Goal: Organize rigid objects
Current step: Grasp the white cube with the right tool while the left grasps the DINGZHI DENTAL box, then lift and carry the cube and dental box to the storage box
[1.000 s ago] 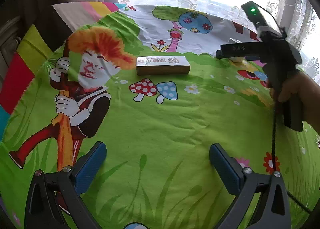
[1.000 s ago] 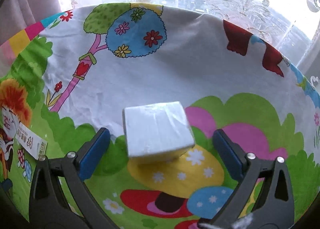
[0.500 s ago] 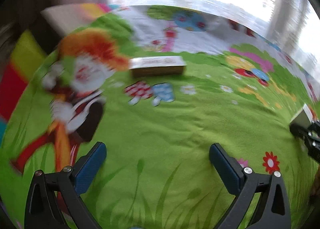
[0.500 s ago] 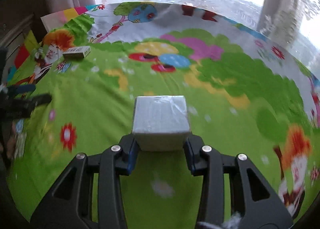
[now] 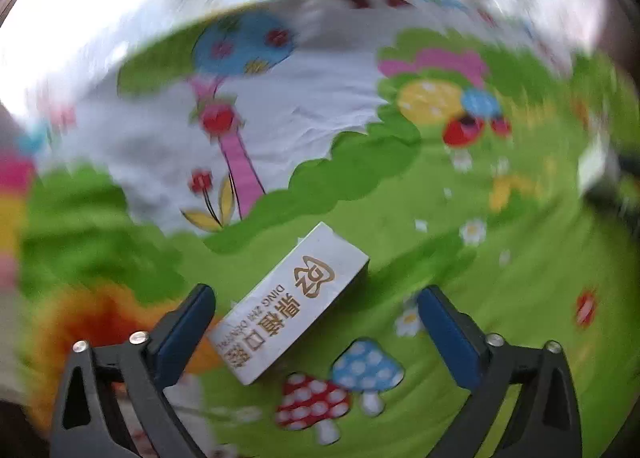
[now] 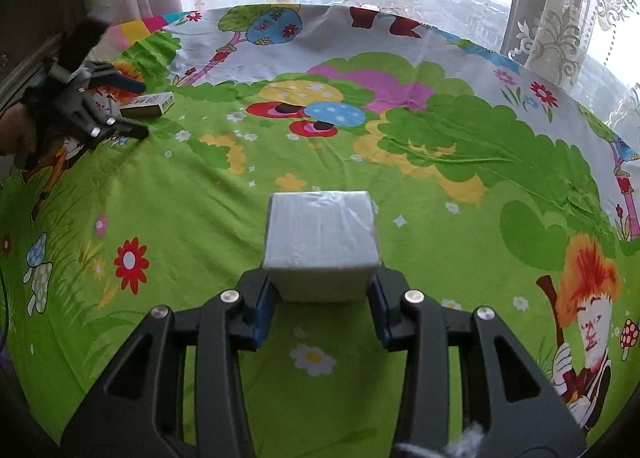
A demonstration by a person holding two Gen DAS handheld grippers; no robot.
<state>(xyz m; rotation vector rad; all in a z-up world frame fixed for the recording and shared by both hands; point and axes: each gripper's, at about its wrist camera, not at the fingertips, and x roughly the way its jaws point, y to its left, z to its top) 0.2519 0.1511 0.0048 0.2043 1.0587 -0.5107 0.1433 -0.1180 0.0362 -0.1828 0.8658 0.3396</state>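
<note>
Right wrist: lace curtain (image 6: 568,18) behind cartoon cloth (image 6: 440,146); white block (image 6: 322,234) foremost.

Boxes: two. One long white box (image 5: 290,308) with gold lettering, lying flat on the printed cloth (image 6: 200,218), far left in the right wrist view. One white cube-shaped block (image 6: 322,236) wrapped in clear film, near centre.

Claws: two, both black with blue pads. Left claw (image 5: 316,332) near the long box; right claw (image 6: 322,312) at the cube.

Cloths: one, a cartoon print covering the whole surface.

Hands: one partly seen at the far left edge (image 6: 16,130).

Curtains: lace panels along the far window, count unclear.
</note>
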